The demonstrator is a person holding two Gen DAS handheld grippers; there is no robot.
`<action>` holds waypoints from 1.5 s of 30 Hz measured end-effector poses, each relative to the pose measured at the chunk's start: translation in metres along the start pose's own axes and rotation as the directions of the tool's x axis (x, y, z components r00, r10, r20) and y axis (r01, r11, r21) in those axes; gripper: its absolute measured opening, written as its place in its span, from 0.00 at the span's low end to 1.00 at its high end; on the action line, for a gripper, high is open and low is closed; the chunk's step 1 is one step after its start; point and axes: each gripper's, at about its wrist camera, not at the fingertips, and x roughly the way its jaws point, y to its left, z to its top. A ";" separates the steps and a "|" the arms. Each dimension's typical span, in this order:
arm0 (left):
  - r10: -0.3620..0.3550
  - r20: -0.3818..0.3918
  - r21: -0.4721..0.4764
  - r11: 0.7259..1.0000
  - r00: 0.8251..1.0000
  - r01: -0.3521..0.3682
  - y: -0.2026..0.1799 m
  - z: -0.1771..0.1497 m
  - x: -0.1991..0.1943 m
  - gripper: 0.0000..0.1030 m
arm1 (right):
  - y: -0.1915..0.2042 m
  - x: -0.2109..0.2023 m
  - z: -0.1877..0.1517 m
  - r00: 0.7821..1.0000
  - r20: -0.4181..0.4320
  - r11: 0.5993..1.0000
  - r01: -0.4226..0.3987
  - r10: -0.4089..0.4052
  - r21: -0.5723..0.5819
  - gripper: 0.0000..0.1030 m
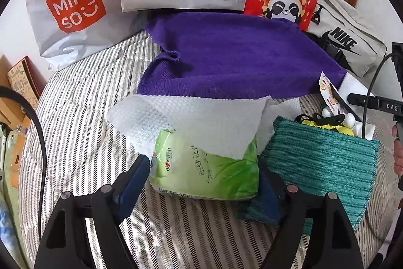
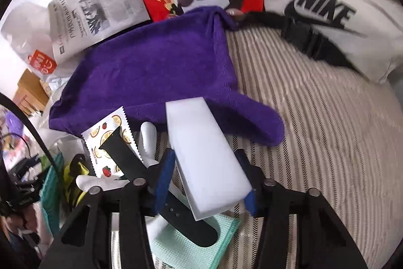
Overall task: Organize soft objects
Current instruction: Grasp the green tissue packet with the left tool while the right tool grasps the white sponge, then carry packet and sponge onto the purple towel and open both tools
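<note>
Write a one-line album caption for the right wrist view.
Right hand-held gripper clamps a white sponge over a striped bed, purple towel just beyond.

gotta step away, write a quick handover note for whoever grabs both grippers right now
Left gripper: jaws around the green tissue pack, a white paper sheet draped over its far end; grip looks closed, not certain.
Right gripper: shut on the white sponge block, lifted above a black strap and mint cloth.
Purple towel spread out behind; teal cloth to the right.
Nothing looks sorted yet; everything remains to place.
</note>
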 end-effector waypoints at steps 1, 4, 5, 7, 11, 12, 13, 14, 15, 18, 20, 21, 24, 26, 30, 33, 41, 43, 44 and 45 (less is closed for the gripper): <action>-0.005 0.004 -0.002 1.000 1.000 0.005 0.000 0.000 0.000 0.70 | 0.003 -0.002 -0.001 1.000 0.008 1.000 0.018 -0.018 -0.017 0.41; -0.020 0.011 0.006 1.000 1.000 0.020 -0.001 0.000 -0.004 0.56 | 0.004 -0.007 0.000 1.000 0.012 1.000 0.006 -0.006 -0.023 0.30; -0.022 0.013 0.005 1.000 1.000 0.022 -0.002 0.000 -0.006 0.51 | 0.005 -0.011 0.001 1.000 0.018 1.000 -0.001 0.002 -0.025 0.29; -0.048 0.033 0.006 0.999 0.998 0.047 -0.001 0.001 -0.014 0.45 | 0.008 -0.019 0.001 0.999 0.039 0.999 0.007 -0.005 -0.046 0.29; -0.069 0.031 0.000 0.998 0.997 0.069 0.002 0.002 -0.021 0.44 | 0.012 -0.030 0.001 0.998 0.061 0.998 0.011 -0.007 -0.066 0.29; -0.069 0.025 0.000 0.998 0.997 0.069 0.002 0.002 -0.022 0.44 | 0.012 -0.033 0.001 0.998 0.065 0.998 0.009 -0.005 -0.066 0.29; -0.069 0.025 0.002 0.998 0.997 0.069 0.002 0.002 -0.023 0.44 | 0.012 -0.035 0.002 0.998 0.070 0.998 0.010 -0.005 -0.065 0.29; -0.065 0.028 -0.001 0.998 0.998 0.065 0.003 0.001 -0.024 0.44 | 0.012 -0.038 0.002 0.997 0.074 0.998 0.008 -0.003 -0.064 0.29; -0.066 0.032 -0.007 0.998 0.997 0.066 0.005 0.001 -0.027 0.44 | 0.012 -0.041 0.002 0.997 0.076 0.998 0.003 0.002 -0.066 0.29; -0.089 0.052 -0.019 0.996 0.995 0.090 0.007 0.001 -0.038 0.44 | 0.013 -0.049 0.002 0.996 0.090 0.998 0.003 0.003 -0.067 0.29; -0.094 0.065 -0.016 0.995 0.993 0.096 0.006 0.003 -0.044 0.44 | 0.014 -0.053 0.003 0.995 0.096 0.998 -0.002 0.008 -0.066 0.29; -0.091 0.068 -0.013 0.996 0.993 0.092 0.006 0.004 -0.046 0.44 | 0.016 -0.055 0.003 0.995 0.100 0.998 -0.007 0.014 -0.067 0.29; -0.083 0.081 0.000 0.996 0.993 0.084 0.002 0.007 -0.053 0.44 | 0.020 -0.059 0.003 0.994 0.107 0.997 -0.012 0.020 -0.080 0.29; -0.086 0.090 0.006 0.996 0.992 0.086 0.001 0.009 -0.057 0.44 | 0.024 -0.060 0.005 0.994 0.108 0.996 -0.016 0.026 -0.090 0.29; -0.088 0.110 -0.005 0.996 0.990 0.089 0.004 0.012 -0.068 0.44 | 0.030 -0.064 0.008 0.992 0.118 0.994 -0.029 0.041 -0.101 0.29; -0.088 0.127 -0.007 0.996 0.988 0.090 0.007 0.017 -0.076 0.44 | 0.036 -0.066 0.014 0.991 0.127 0.993 -0.037 0.051 -0.111 0.29; -0.077 0.160 -0.008 0.997 0.984 0.079 0.010 0.036 -0.084 0.44 | 0.045 -0.061 0.031 0.989 0.137 0.990 -0.046 0.064 -0.131 0.29; -0.078 0.161 -0.010 0.997 0.984 0.080 0.011 0.042 -0.081 0.44 | 0.045 -0.058 0.036 0.989 0.137 0.990 -0.046 0.064 -0.132 0.29; -0.073 0.162 -0.011 0.997 0.984 0.076 0.011 0.044 -0.080 0.44 | 0.045 -0.057 0.038 0.988 0.137 0.990 -0.046 0.065 -0.132 0.29; -0.068 0.161 -0.010 0.997 0.985 0.070 0.011 0.047 -0.077 0.44 | 0.044 -0.054 0.041 0.989 0.138 0.990 -0.043 0.061 -0.132 0.29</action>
